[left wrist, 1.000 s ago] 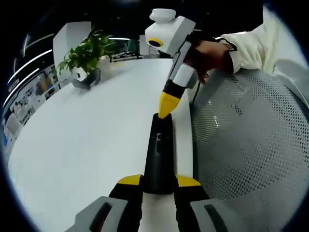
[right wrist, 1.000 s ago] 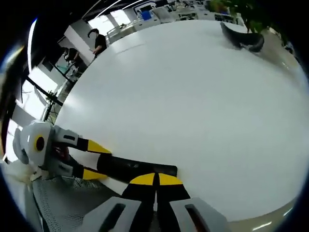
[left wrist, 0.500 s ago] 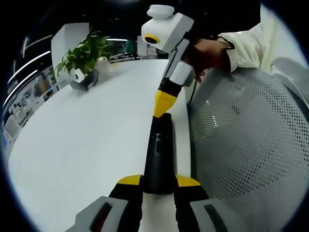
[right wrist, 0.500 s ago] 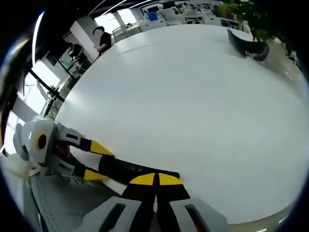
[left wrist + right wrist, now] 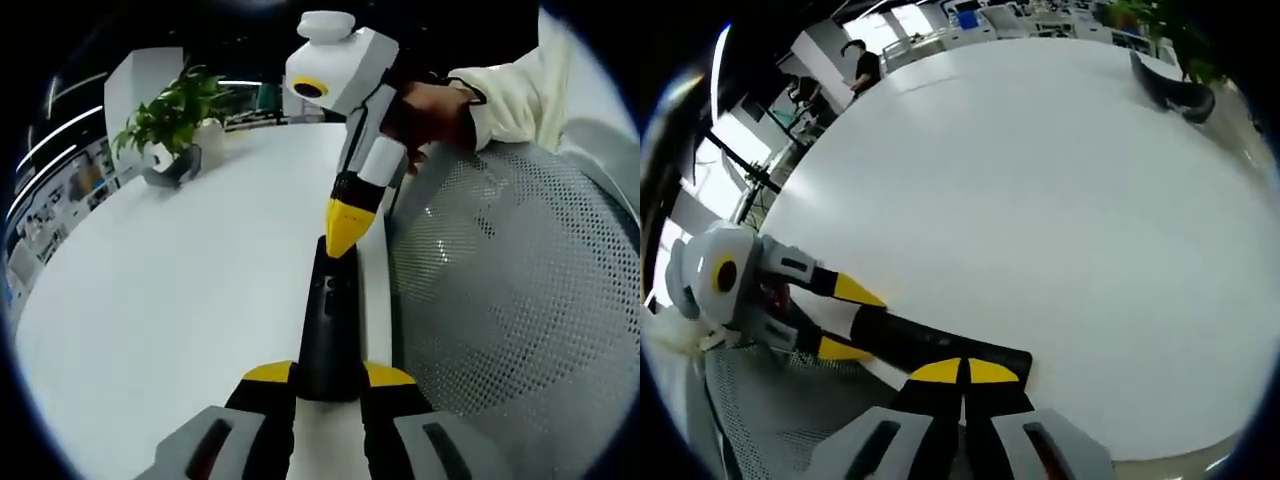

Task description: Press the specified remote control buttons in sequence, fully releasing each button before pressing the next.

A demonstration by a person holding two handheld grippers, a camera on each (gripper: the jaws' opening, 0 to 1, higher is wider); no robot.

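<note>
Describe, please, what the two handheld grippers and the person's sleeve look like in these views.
The right gripper has a white and grey body with a yellow-ringed round marking and yellow-tipped jaws on black. The left gripper looks alike: pale rounded body, black arms, yellow tips. Up close, its jaw bases are grey with dark slots. The sleeve is cream, with a dark band at the wrist.

A potted plant (image 5: pixel 172 128) is standing at the far edge of the white tabletop (image 5: pixel 180 270), a mesh chair (image 5: pixel 510 300) sitting beside it.
</note>
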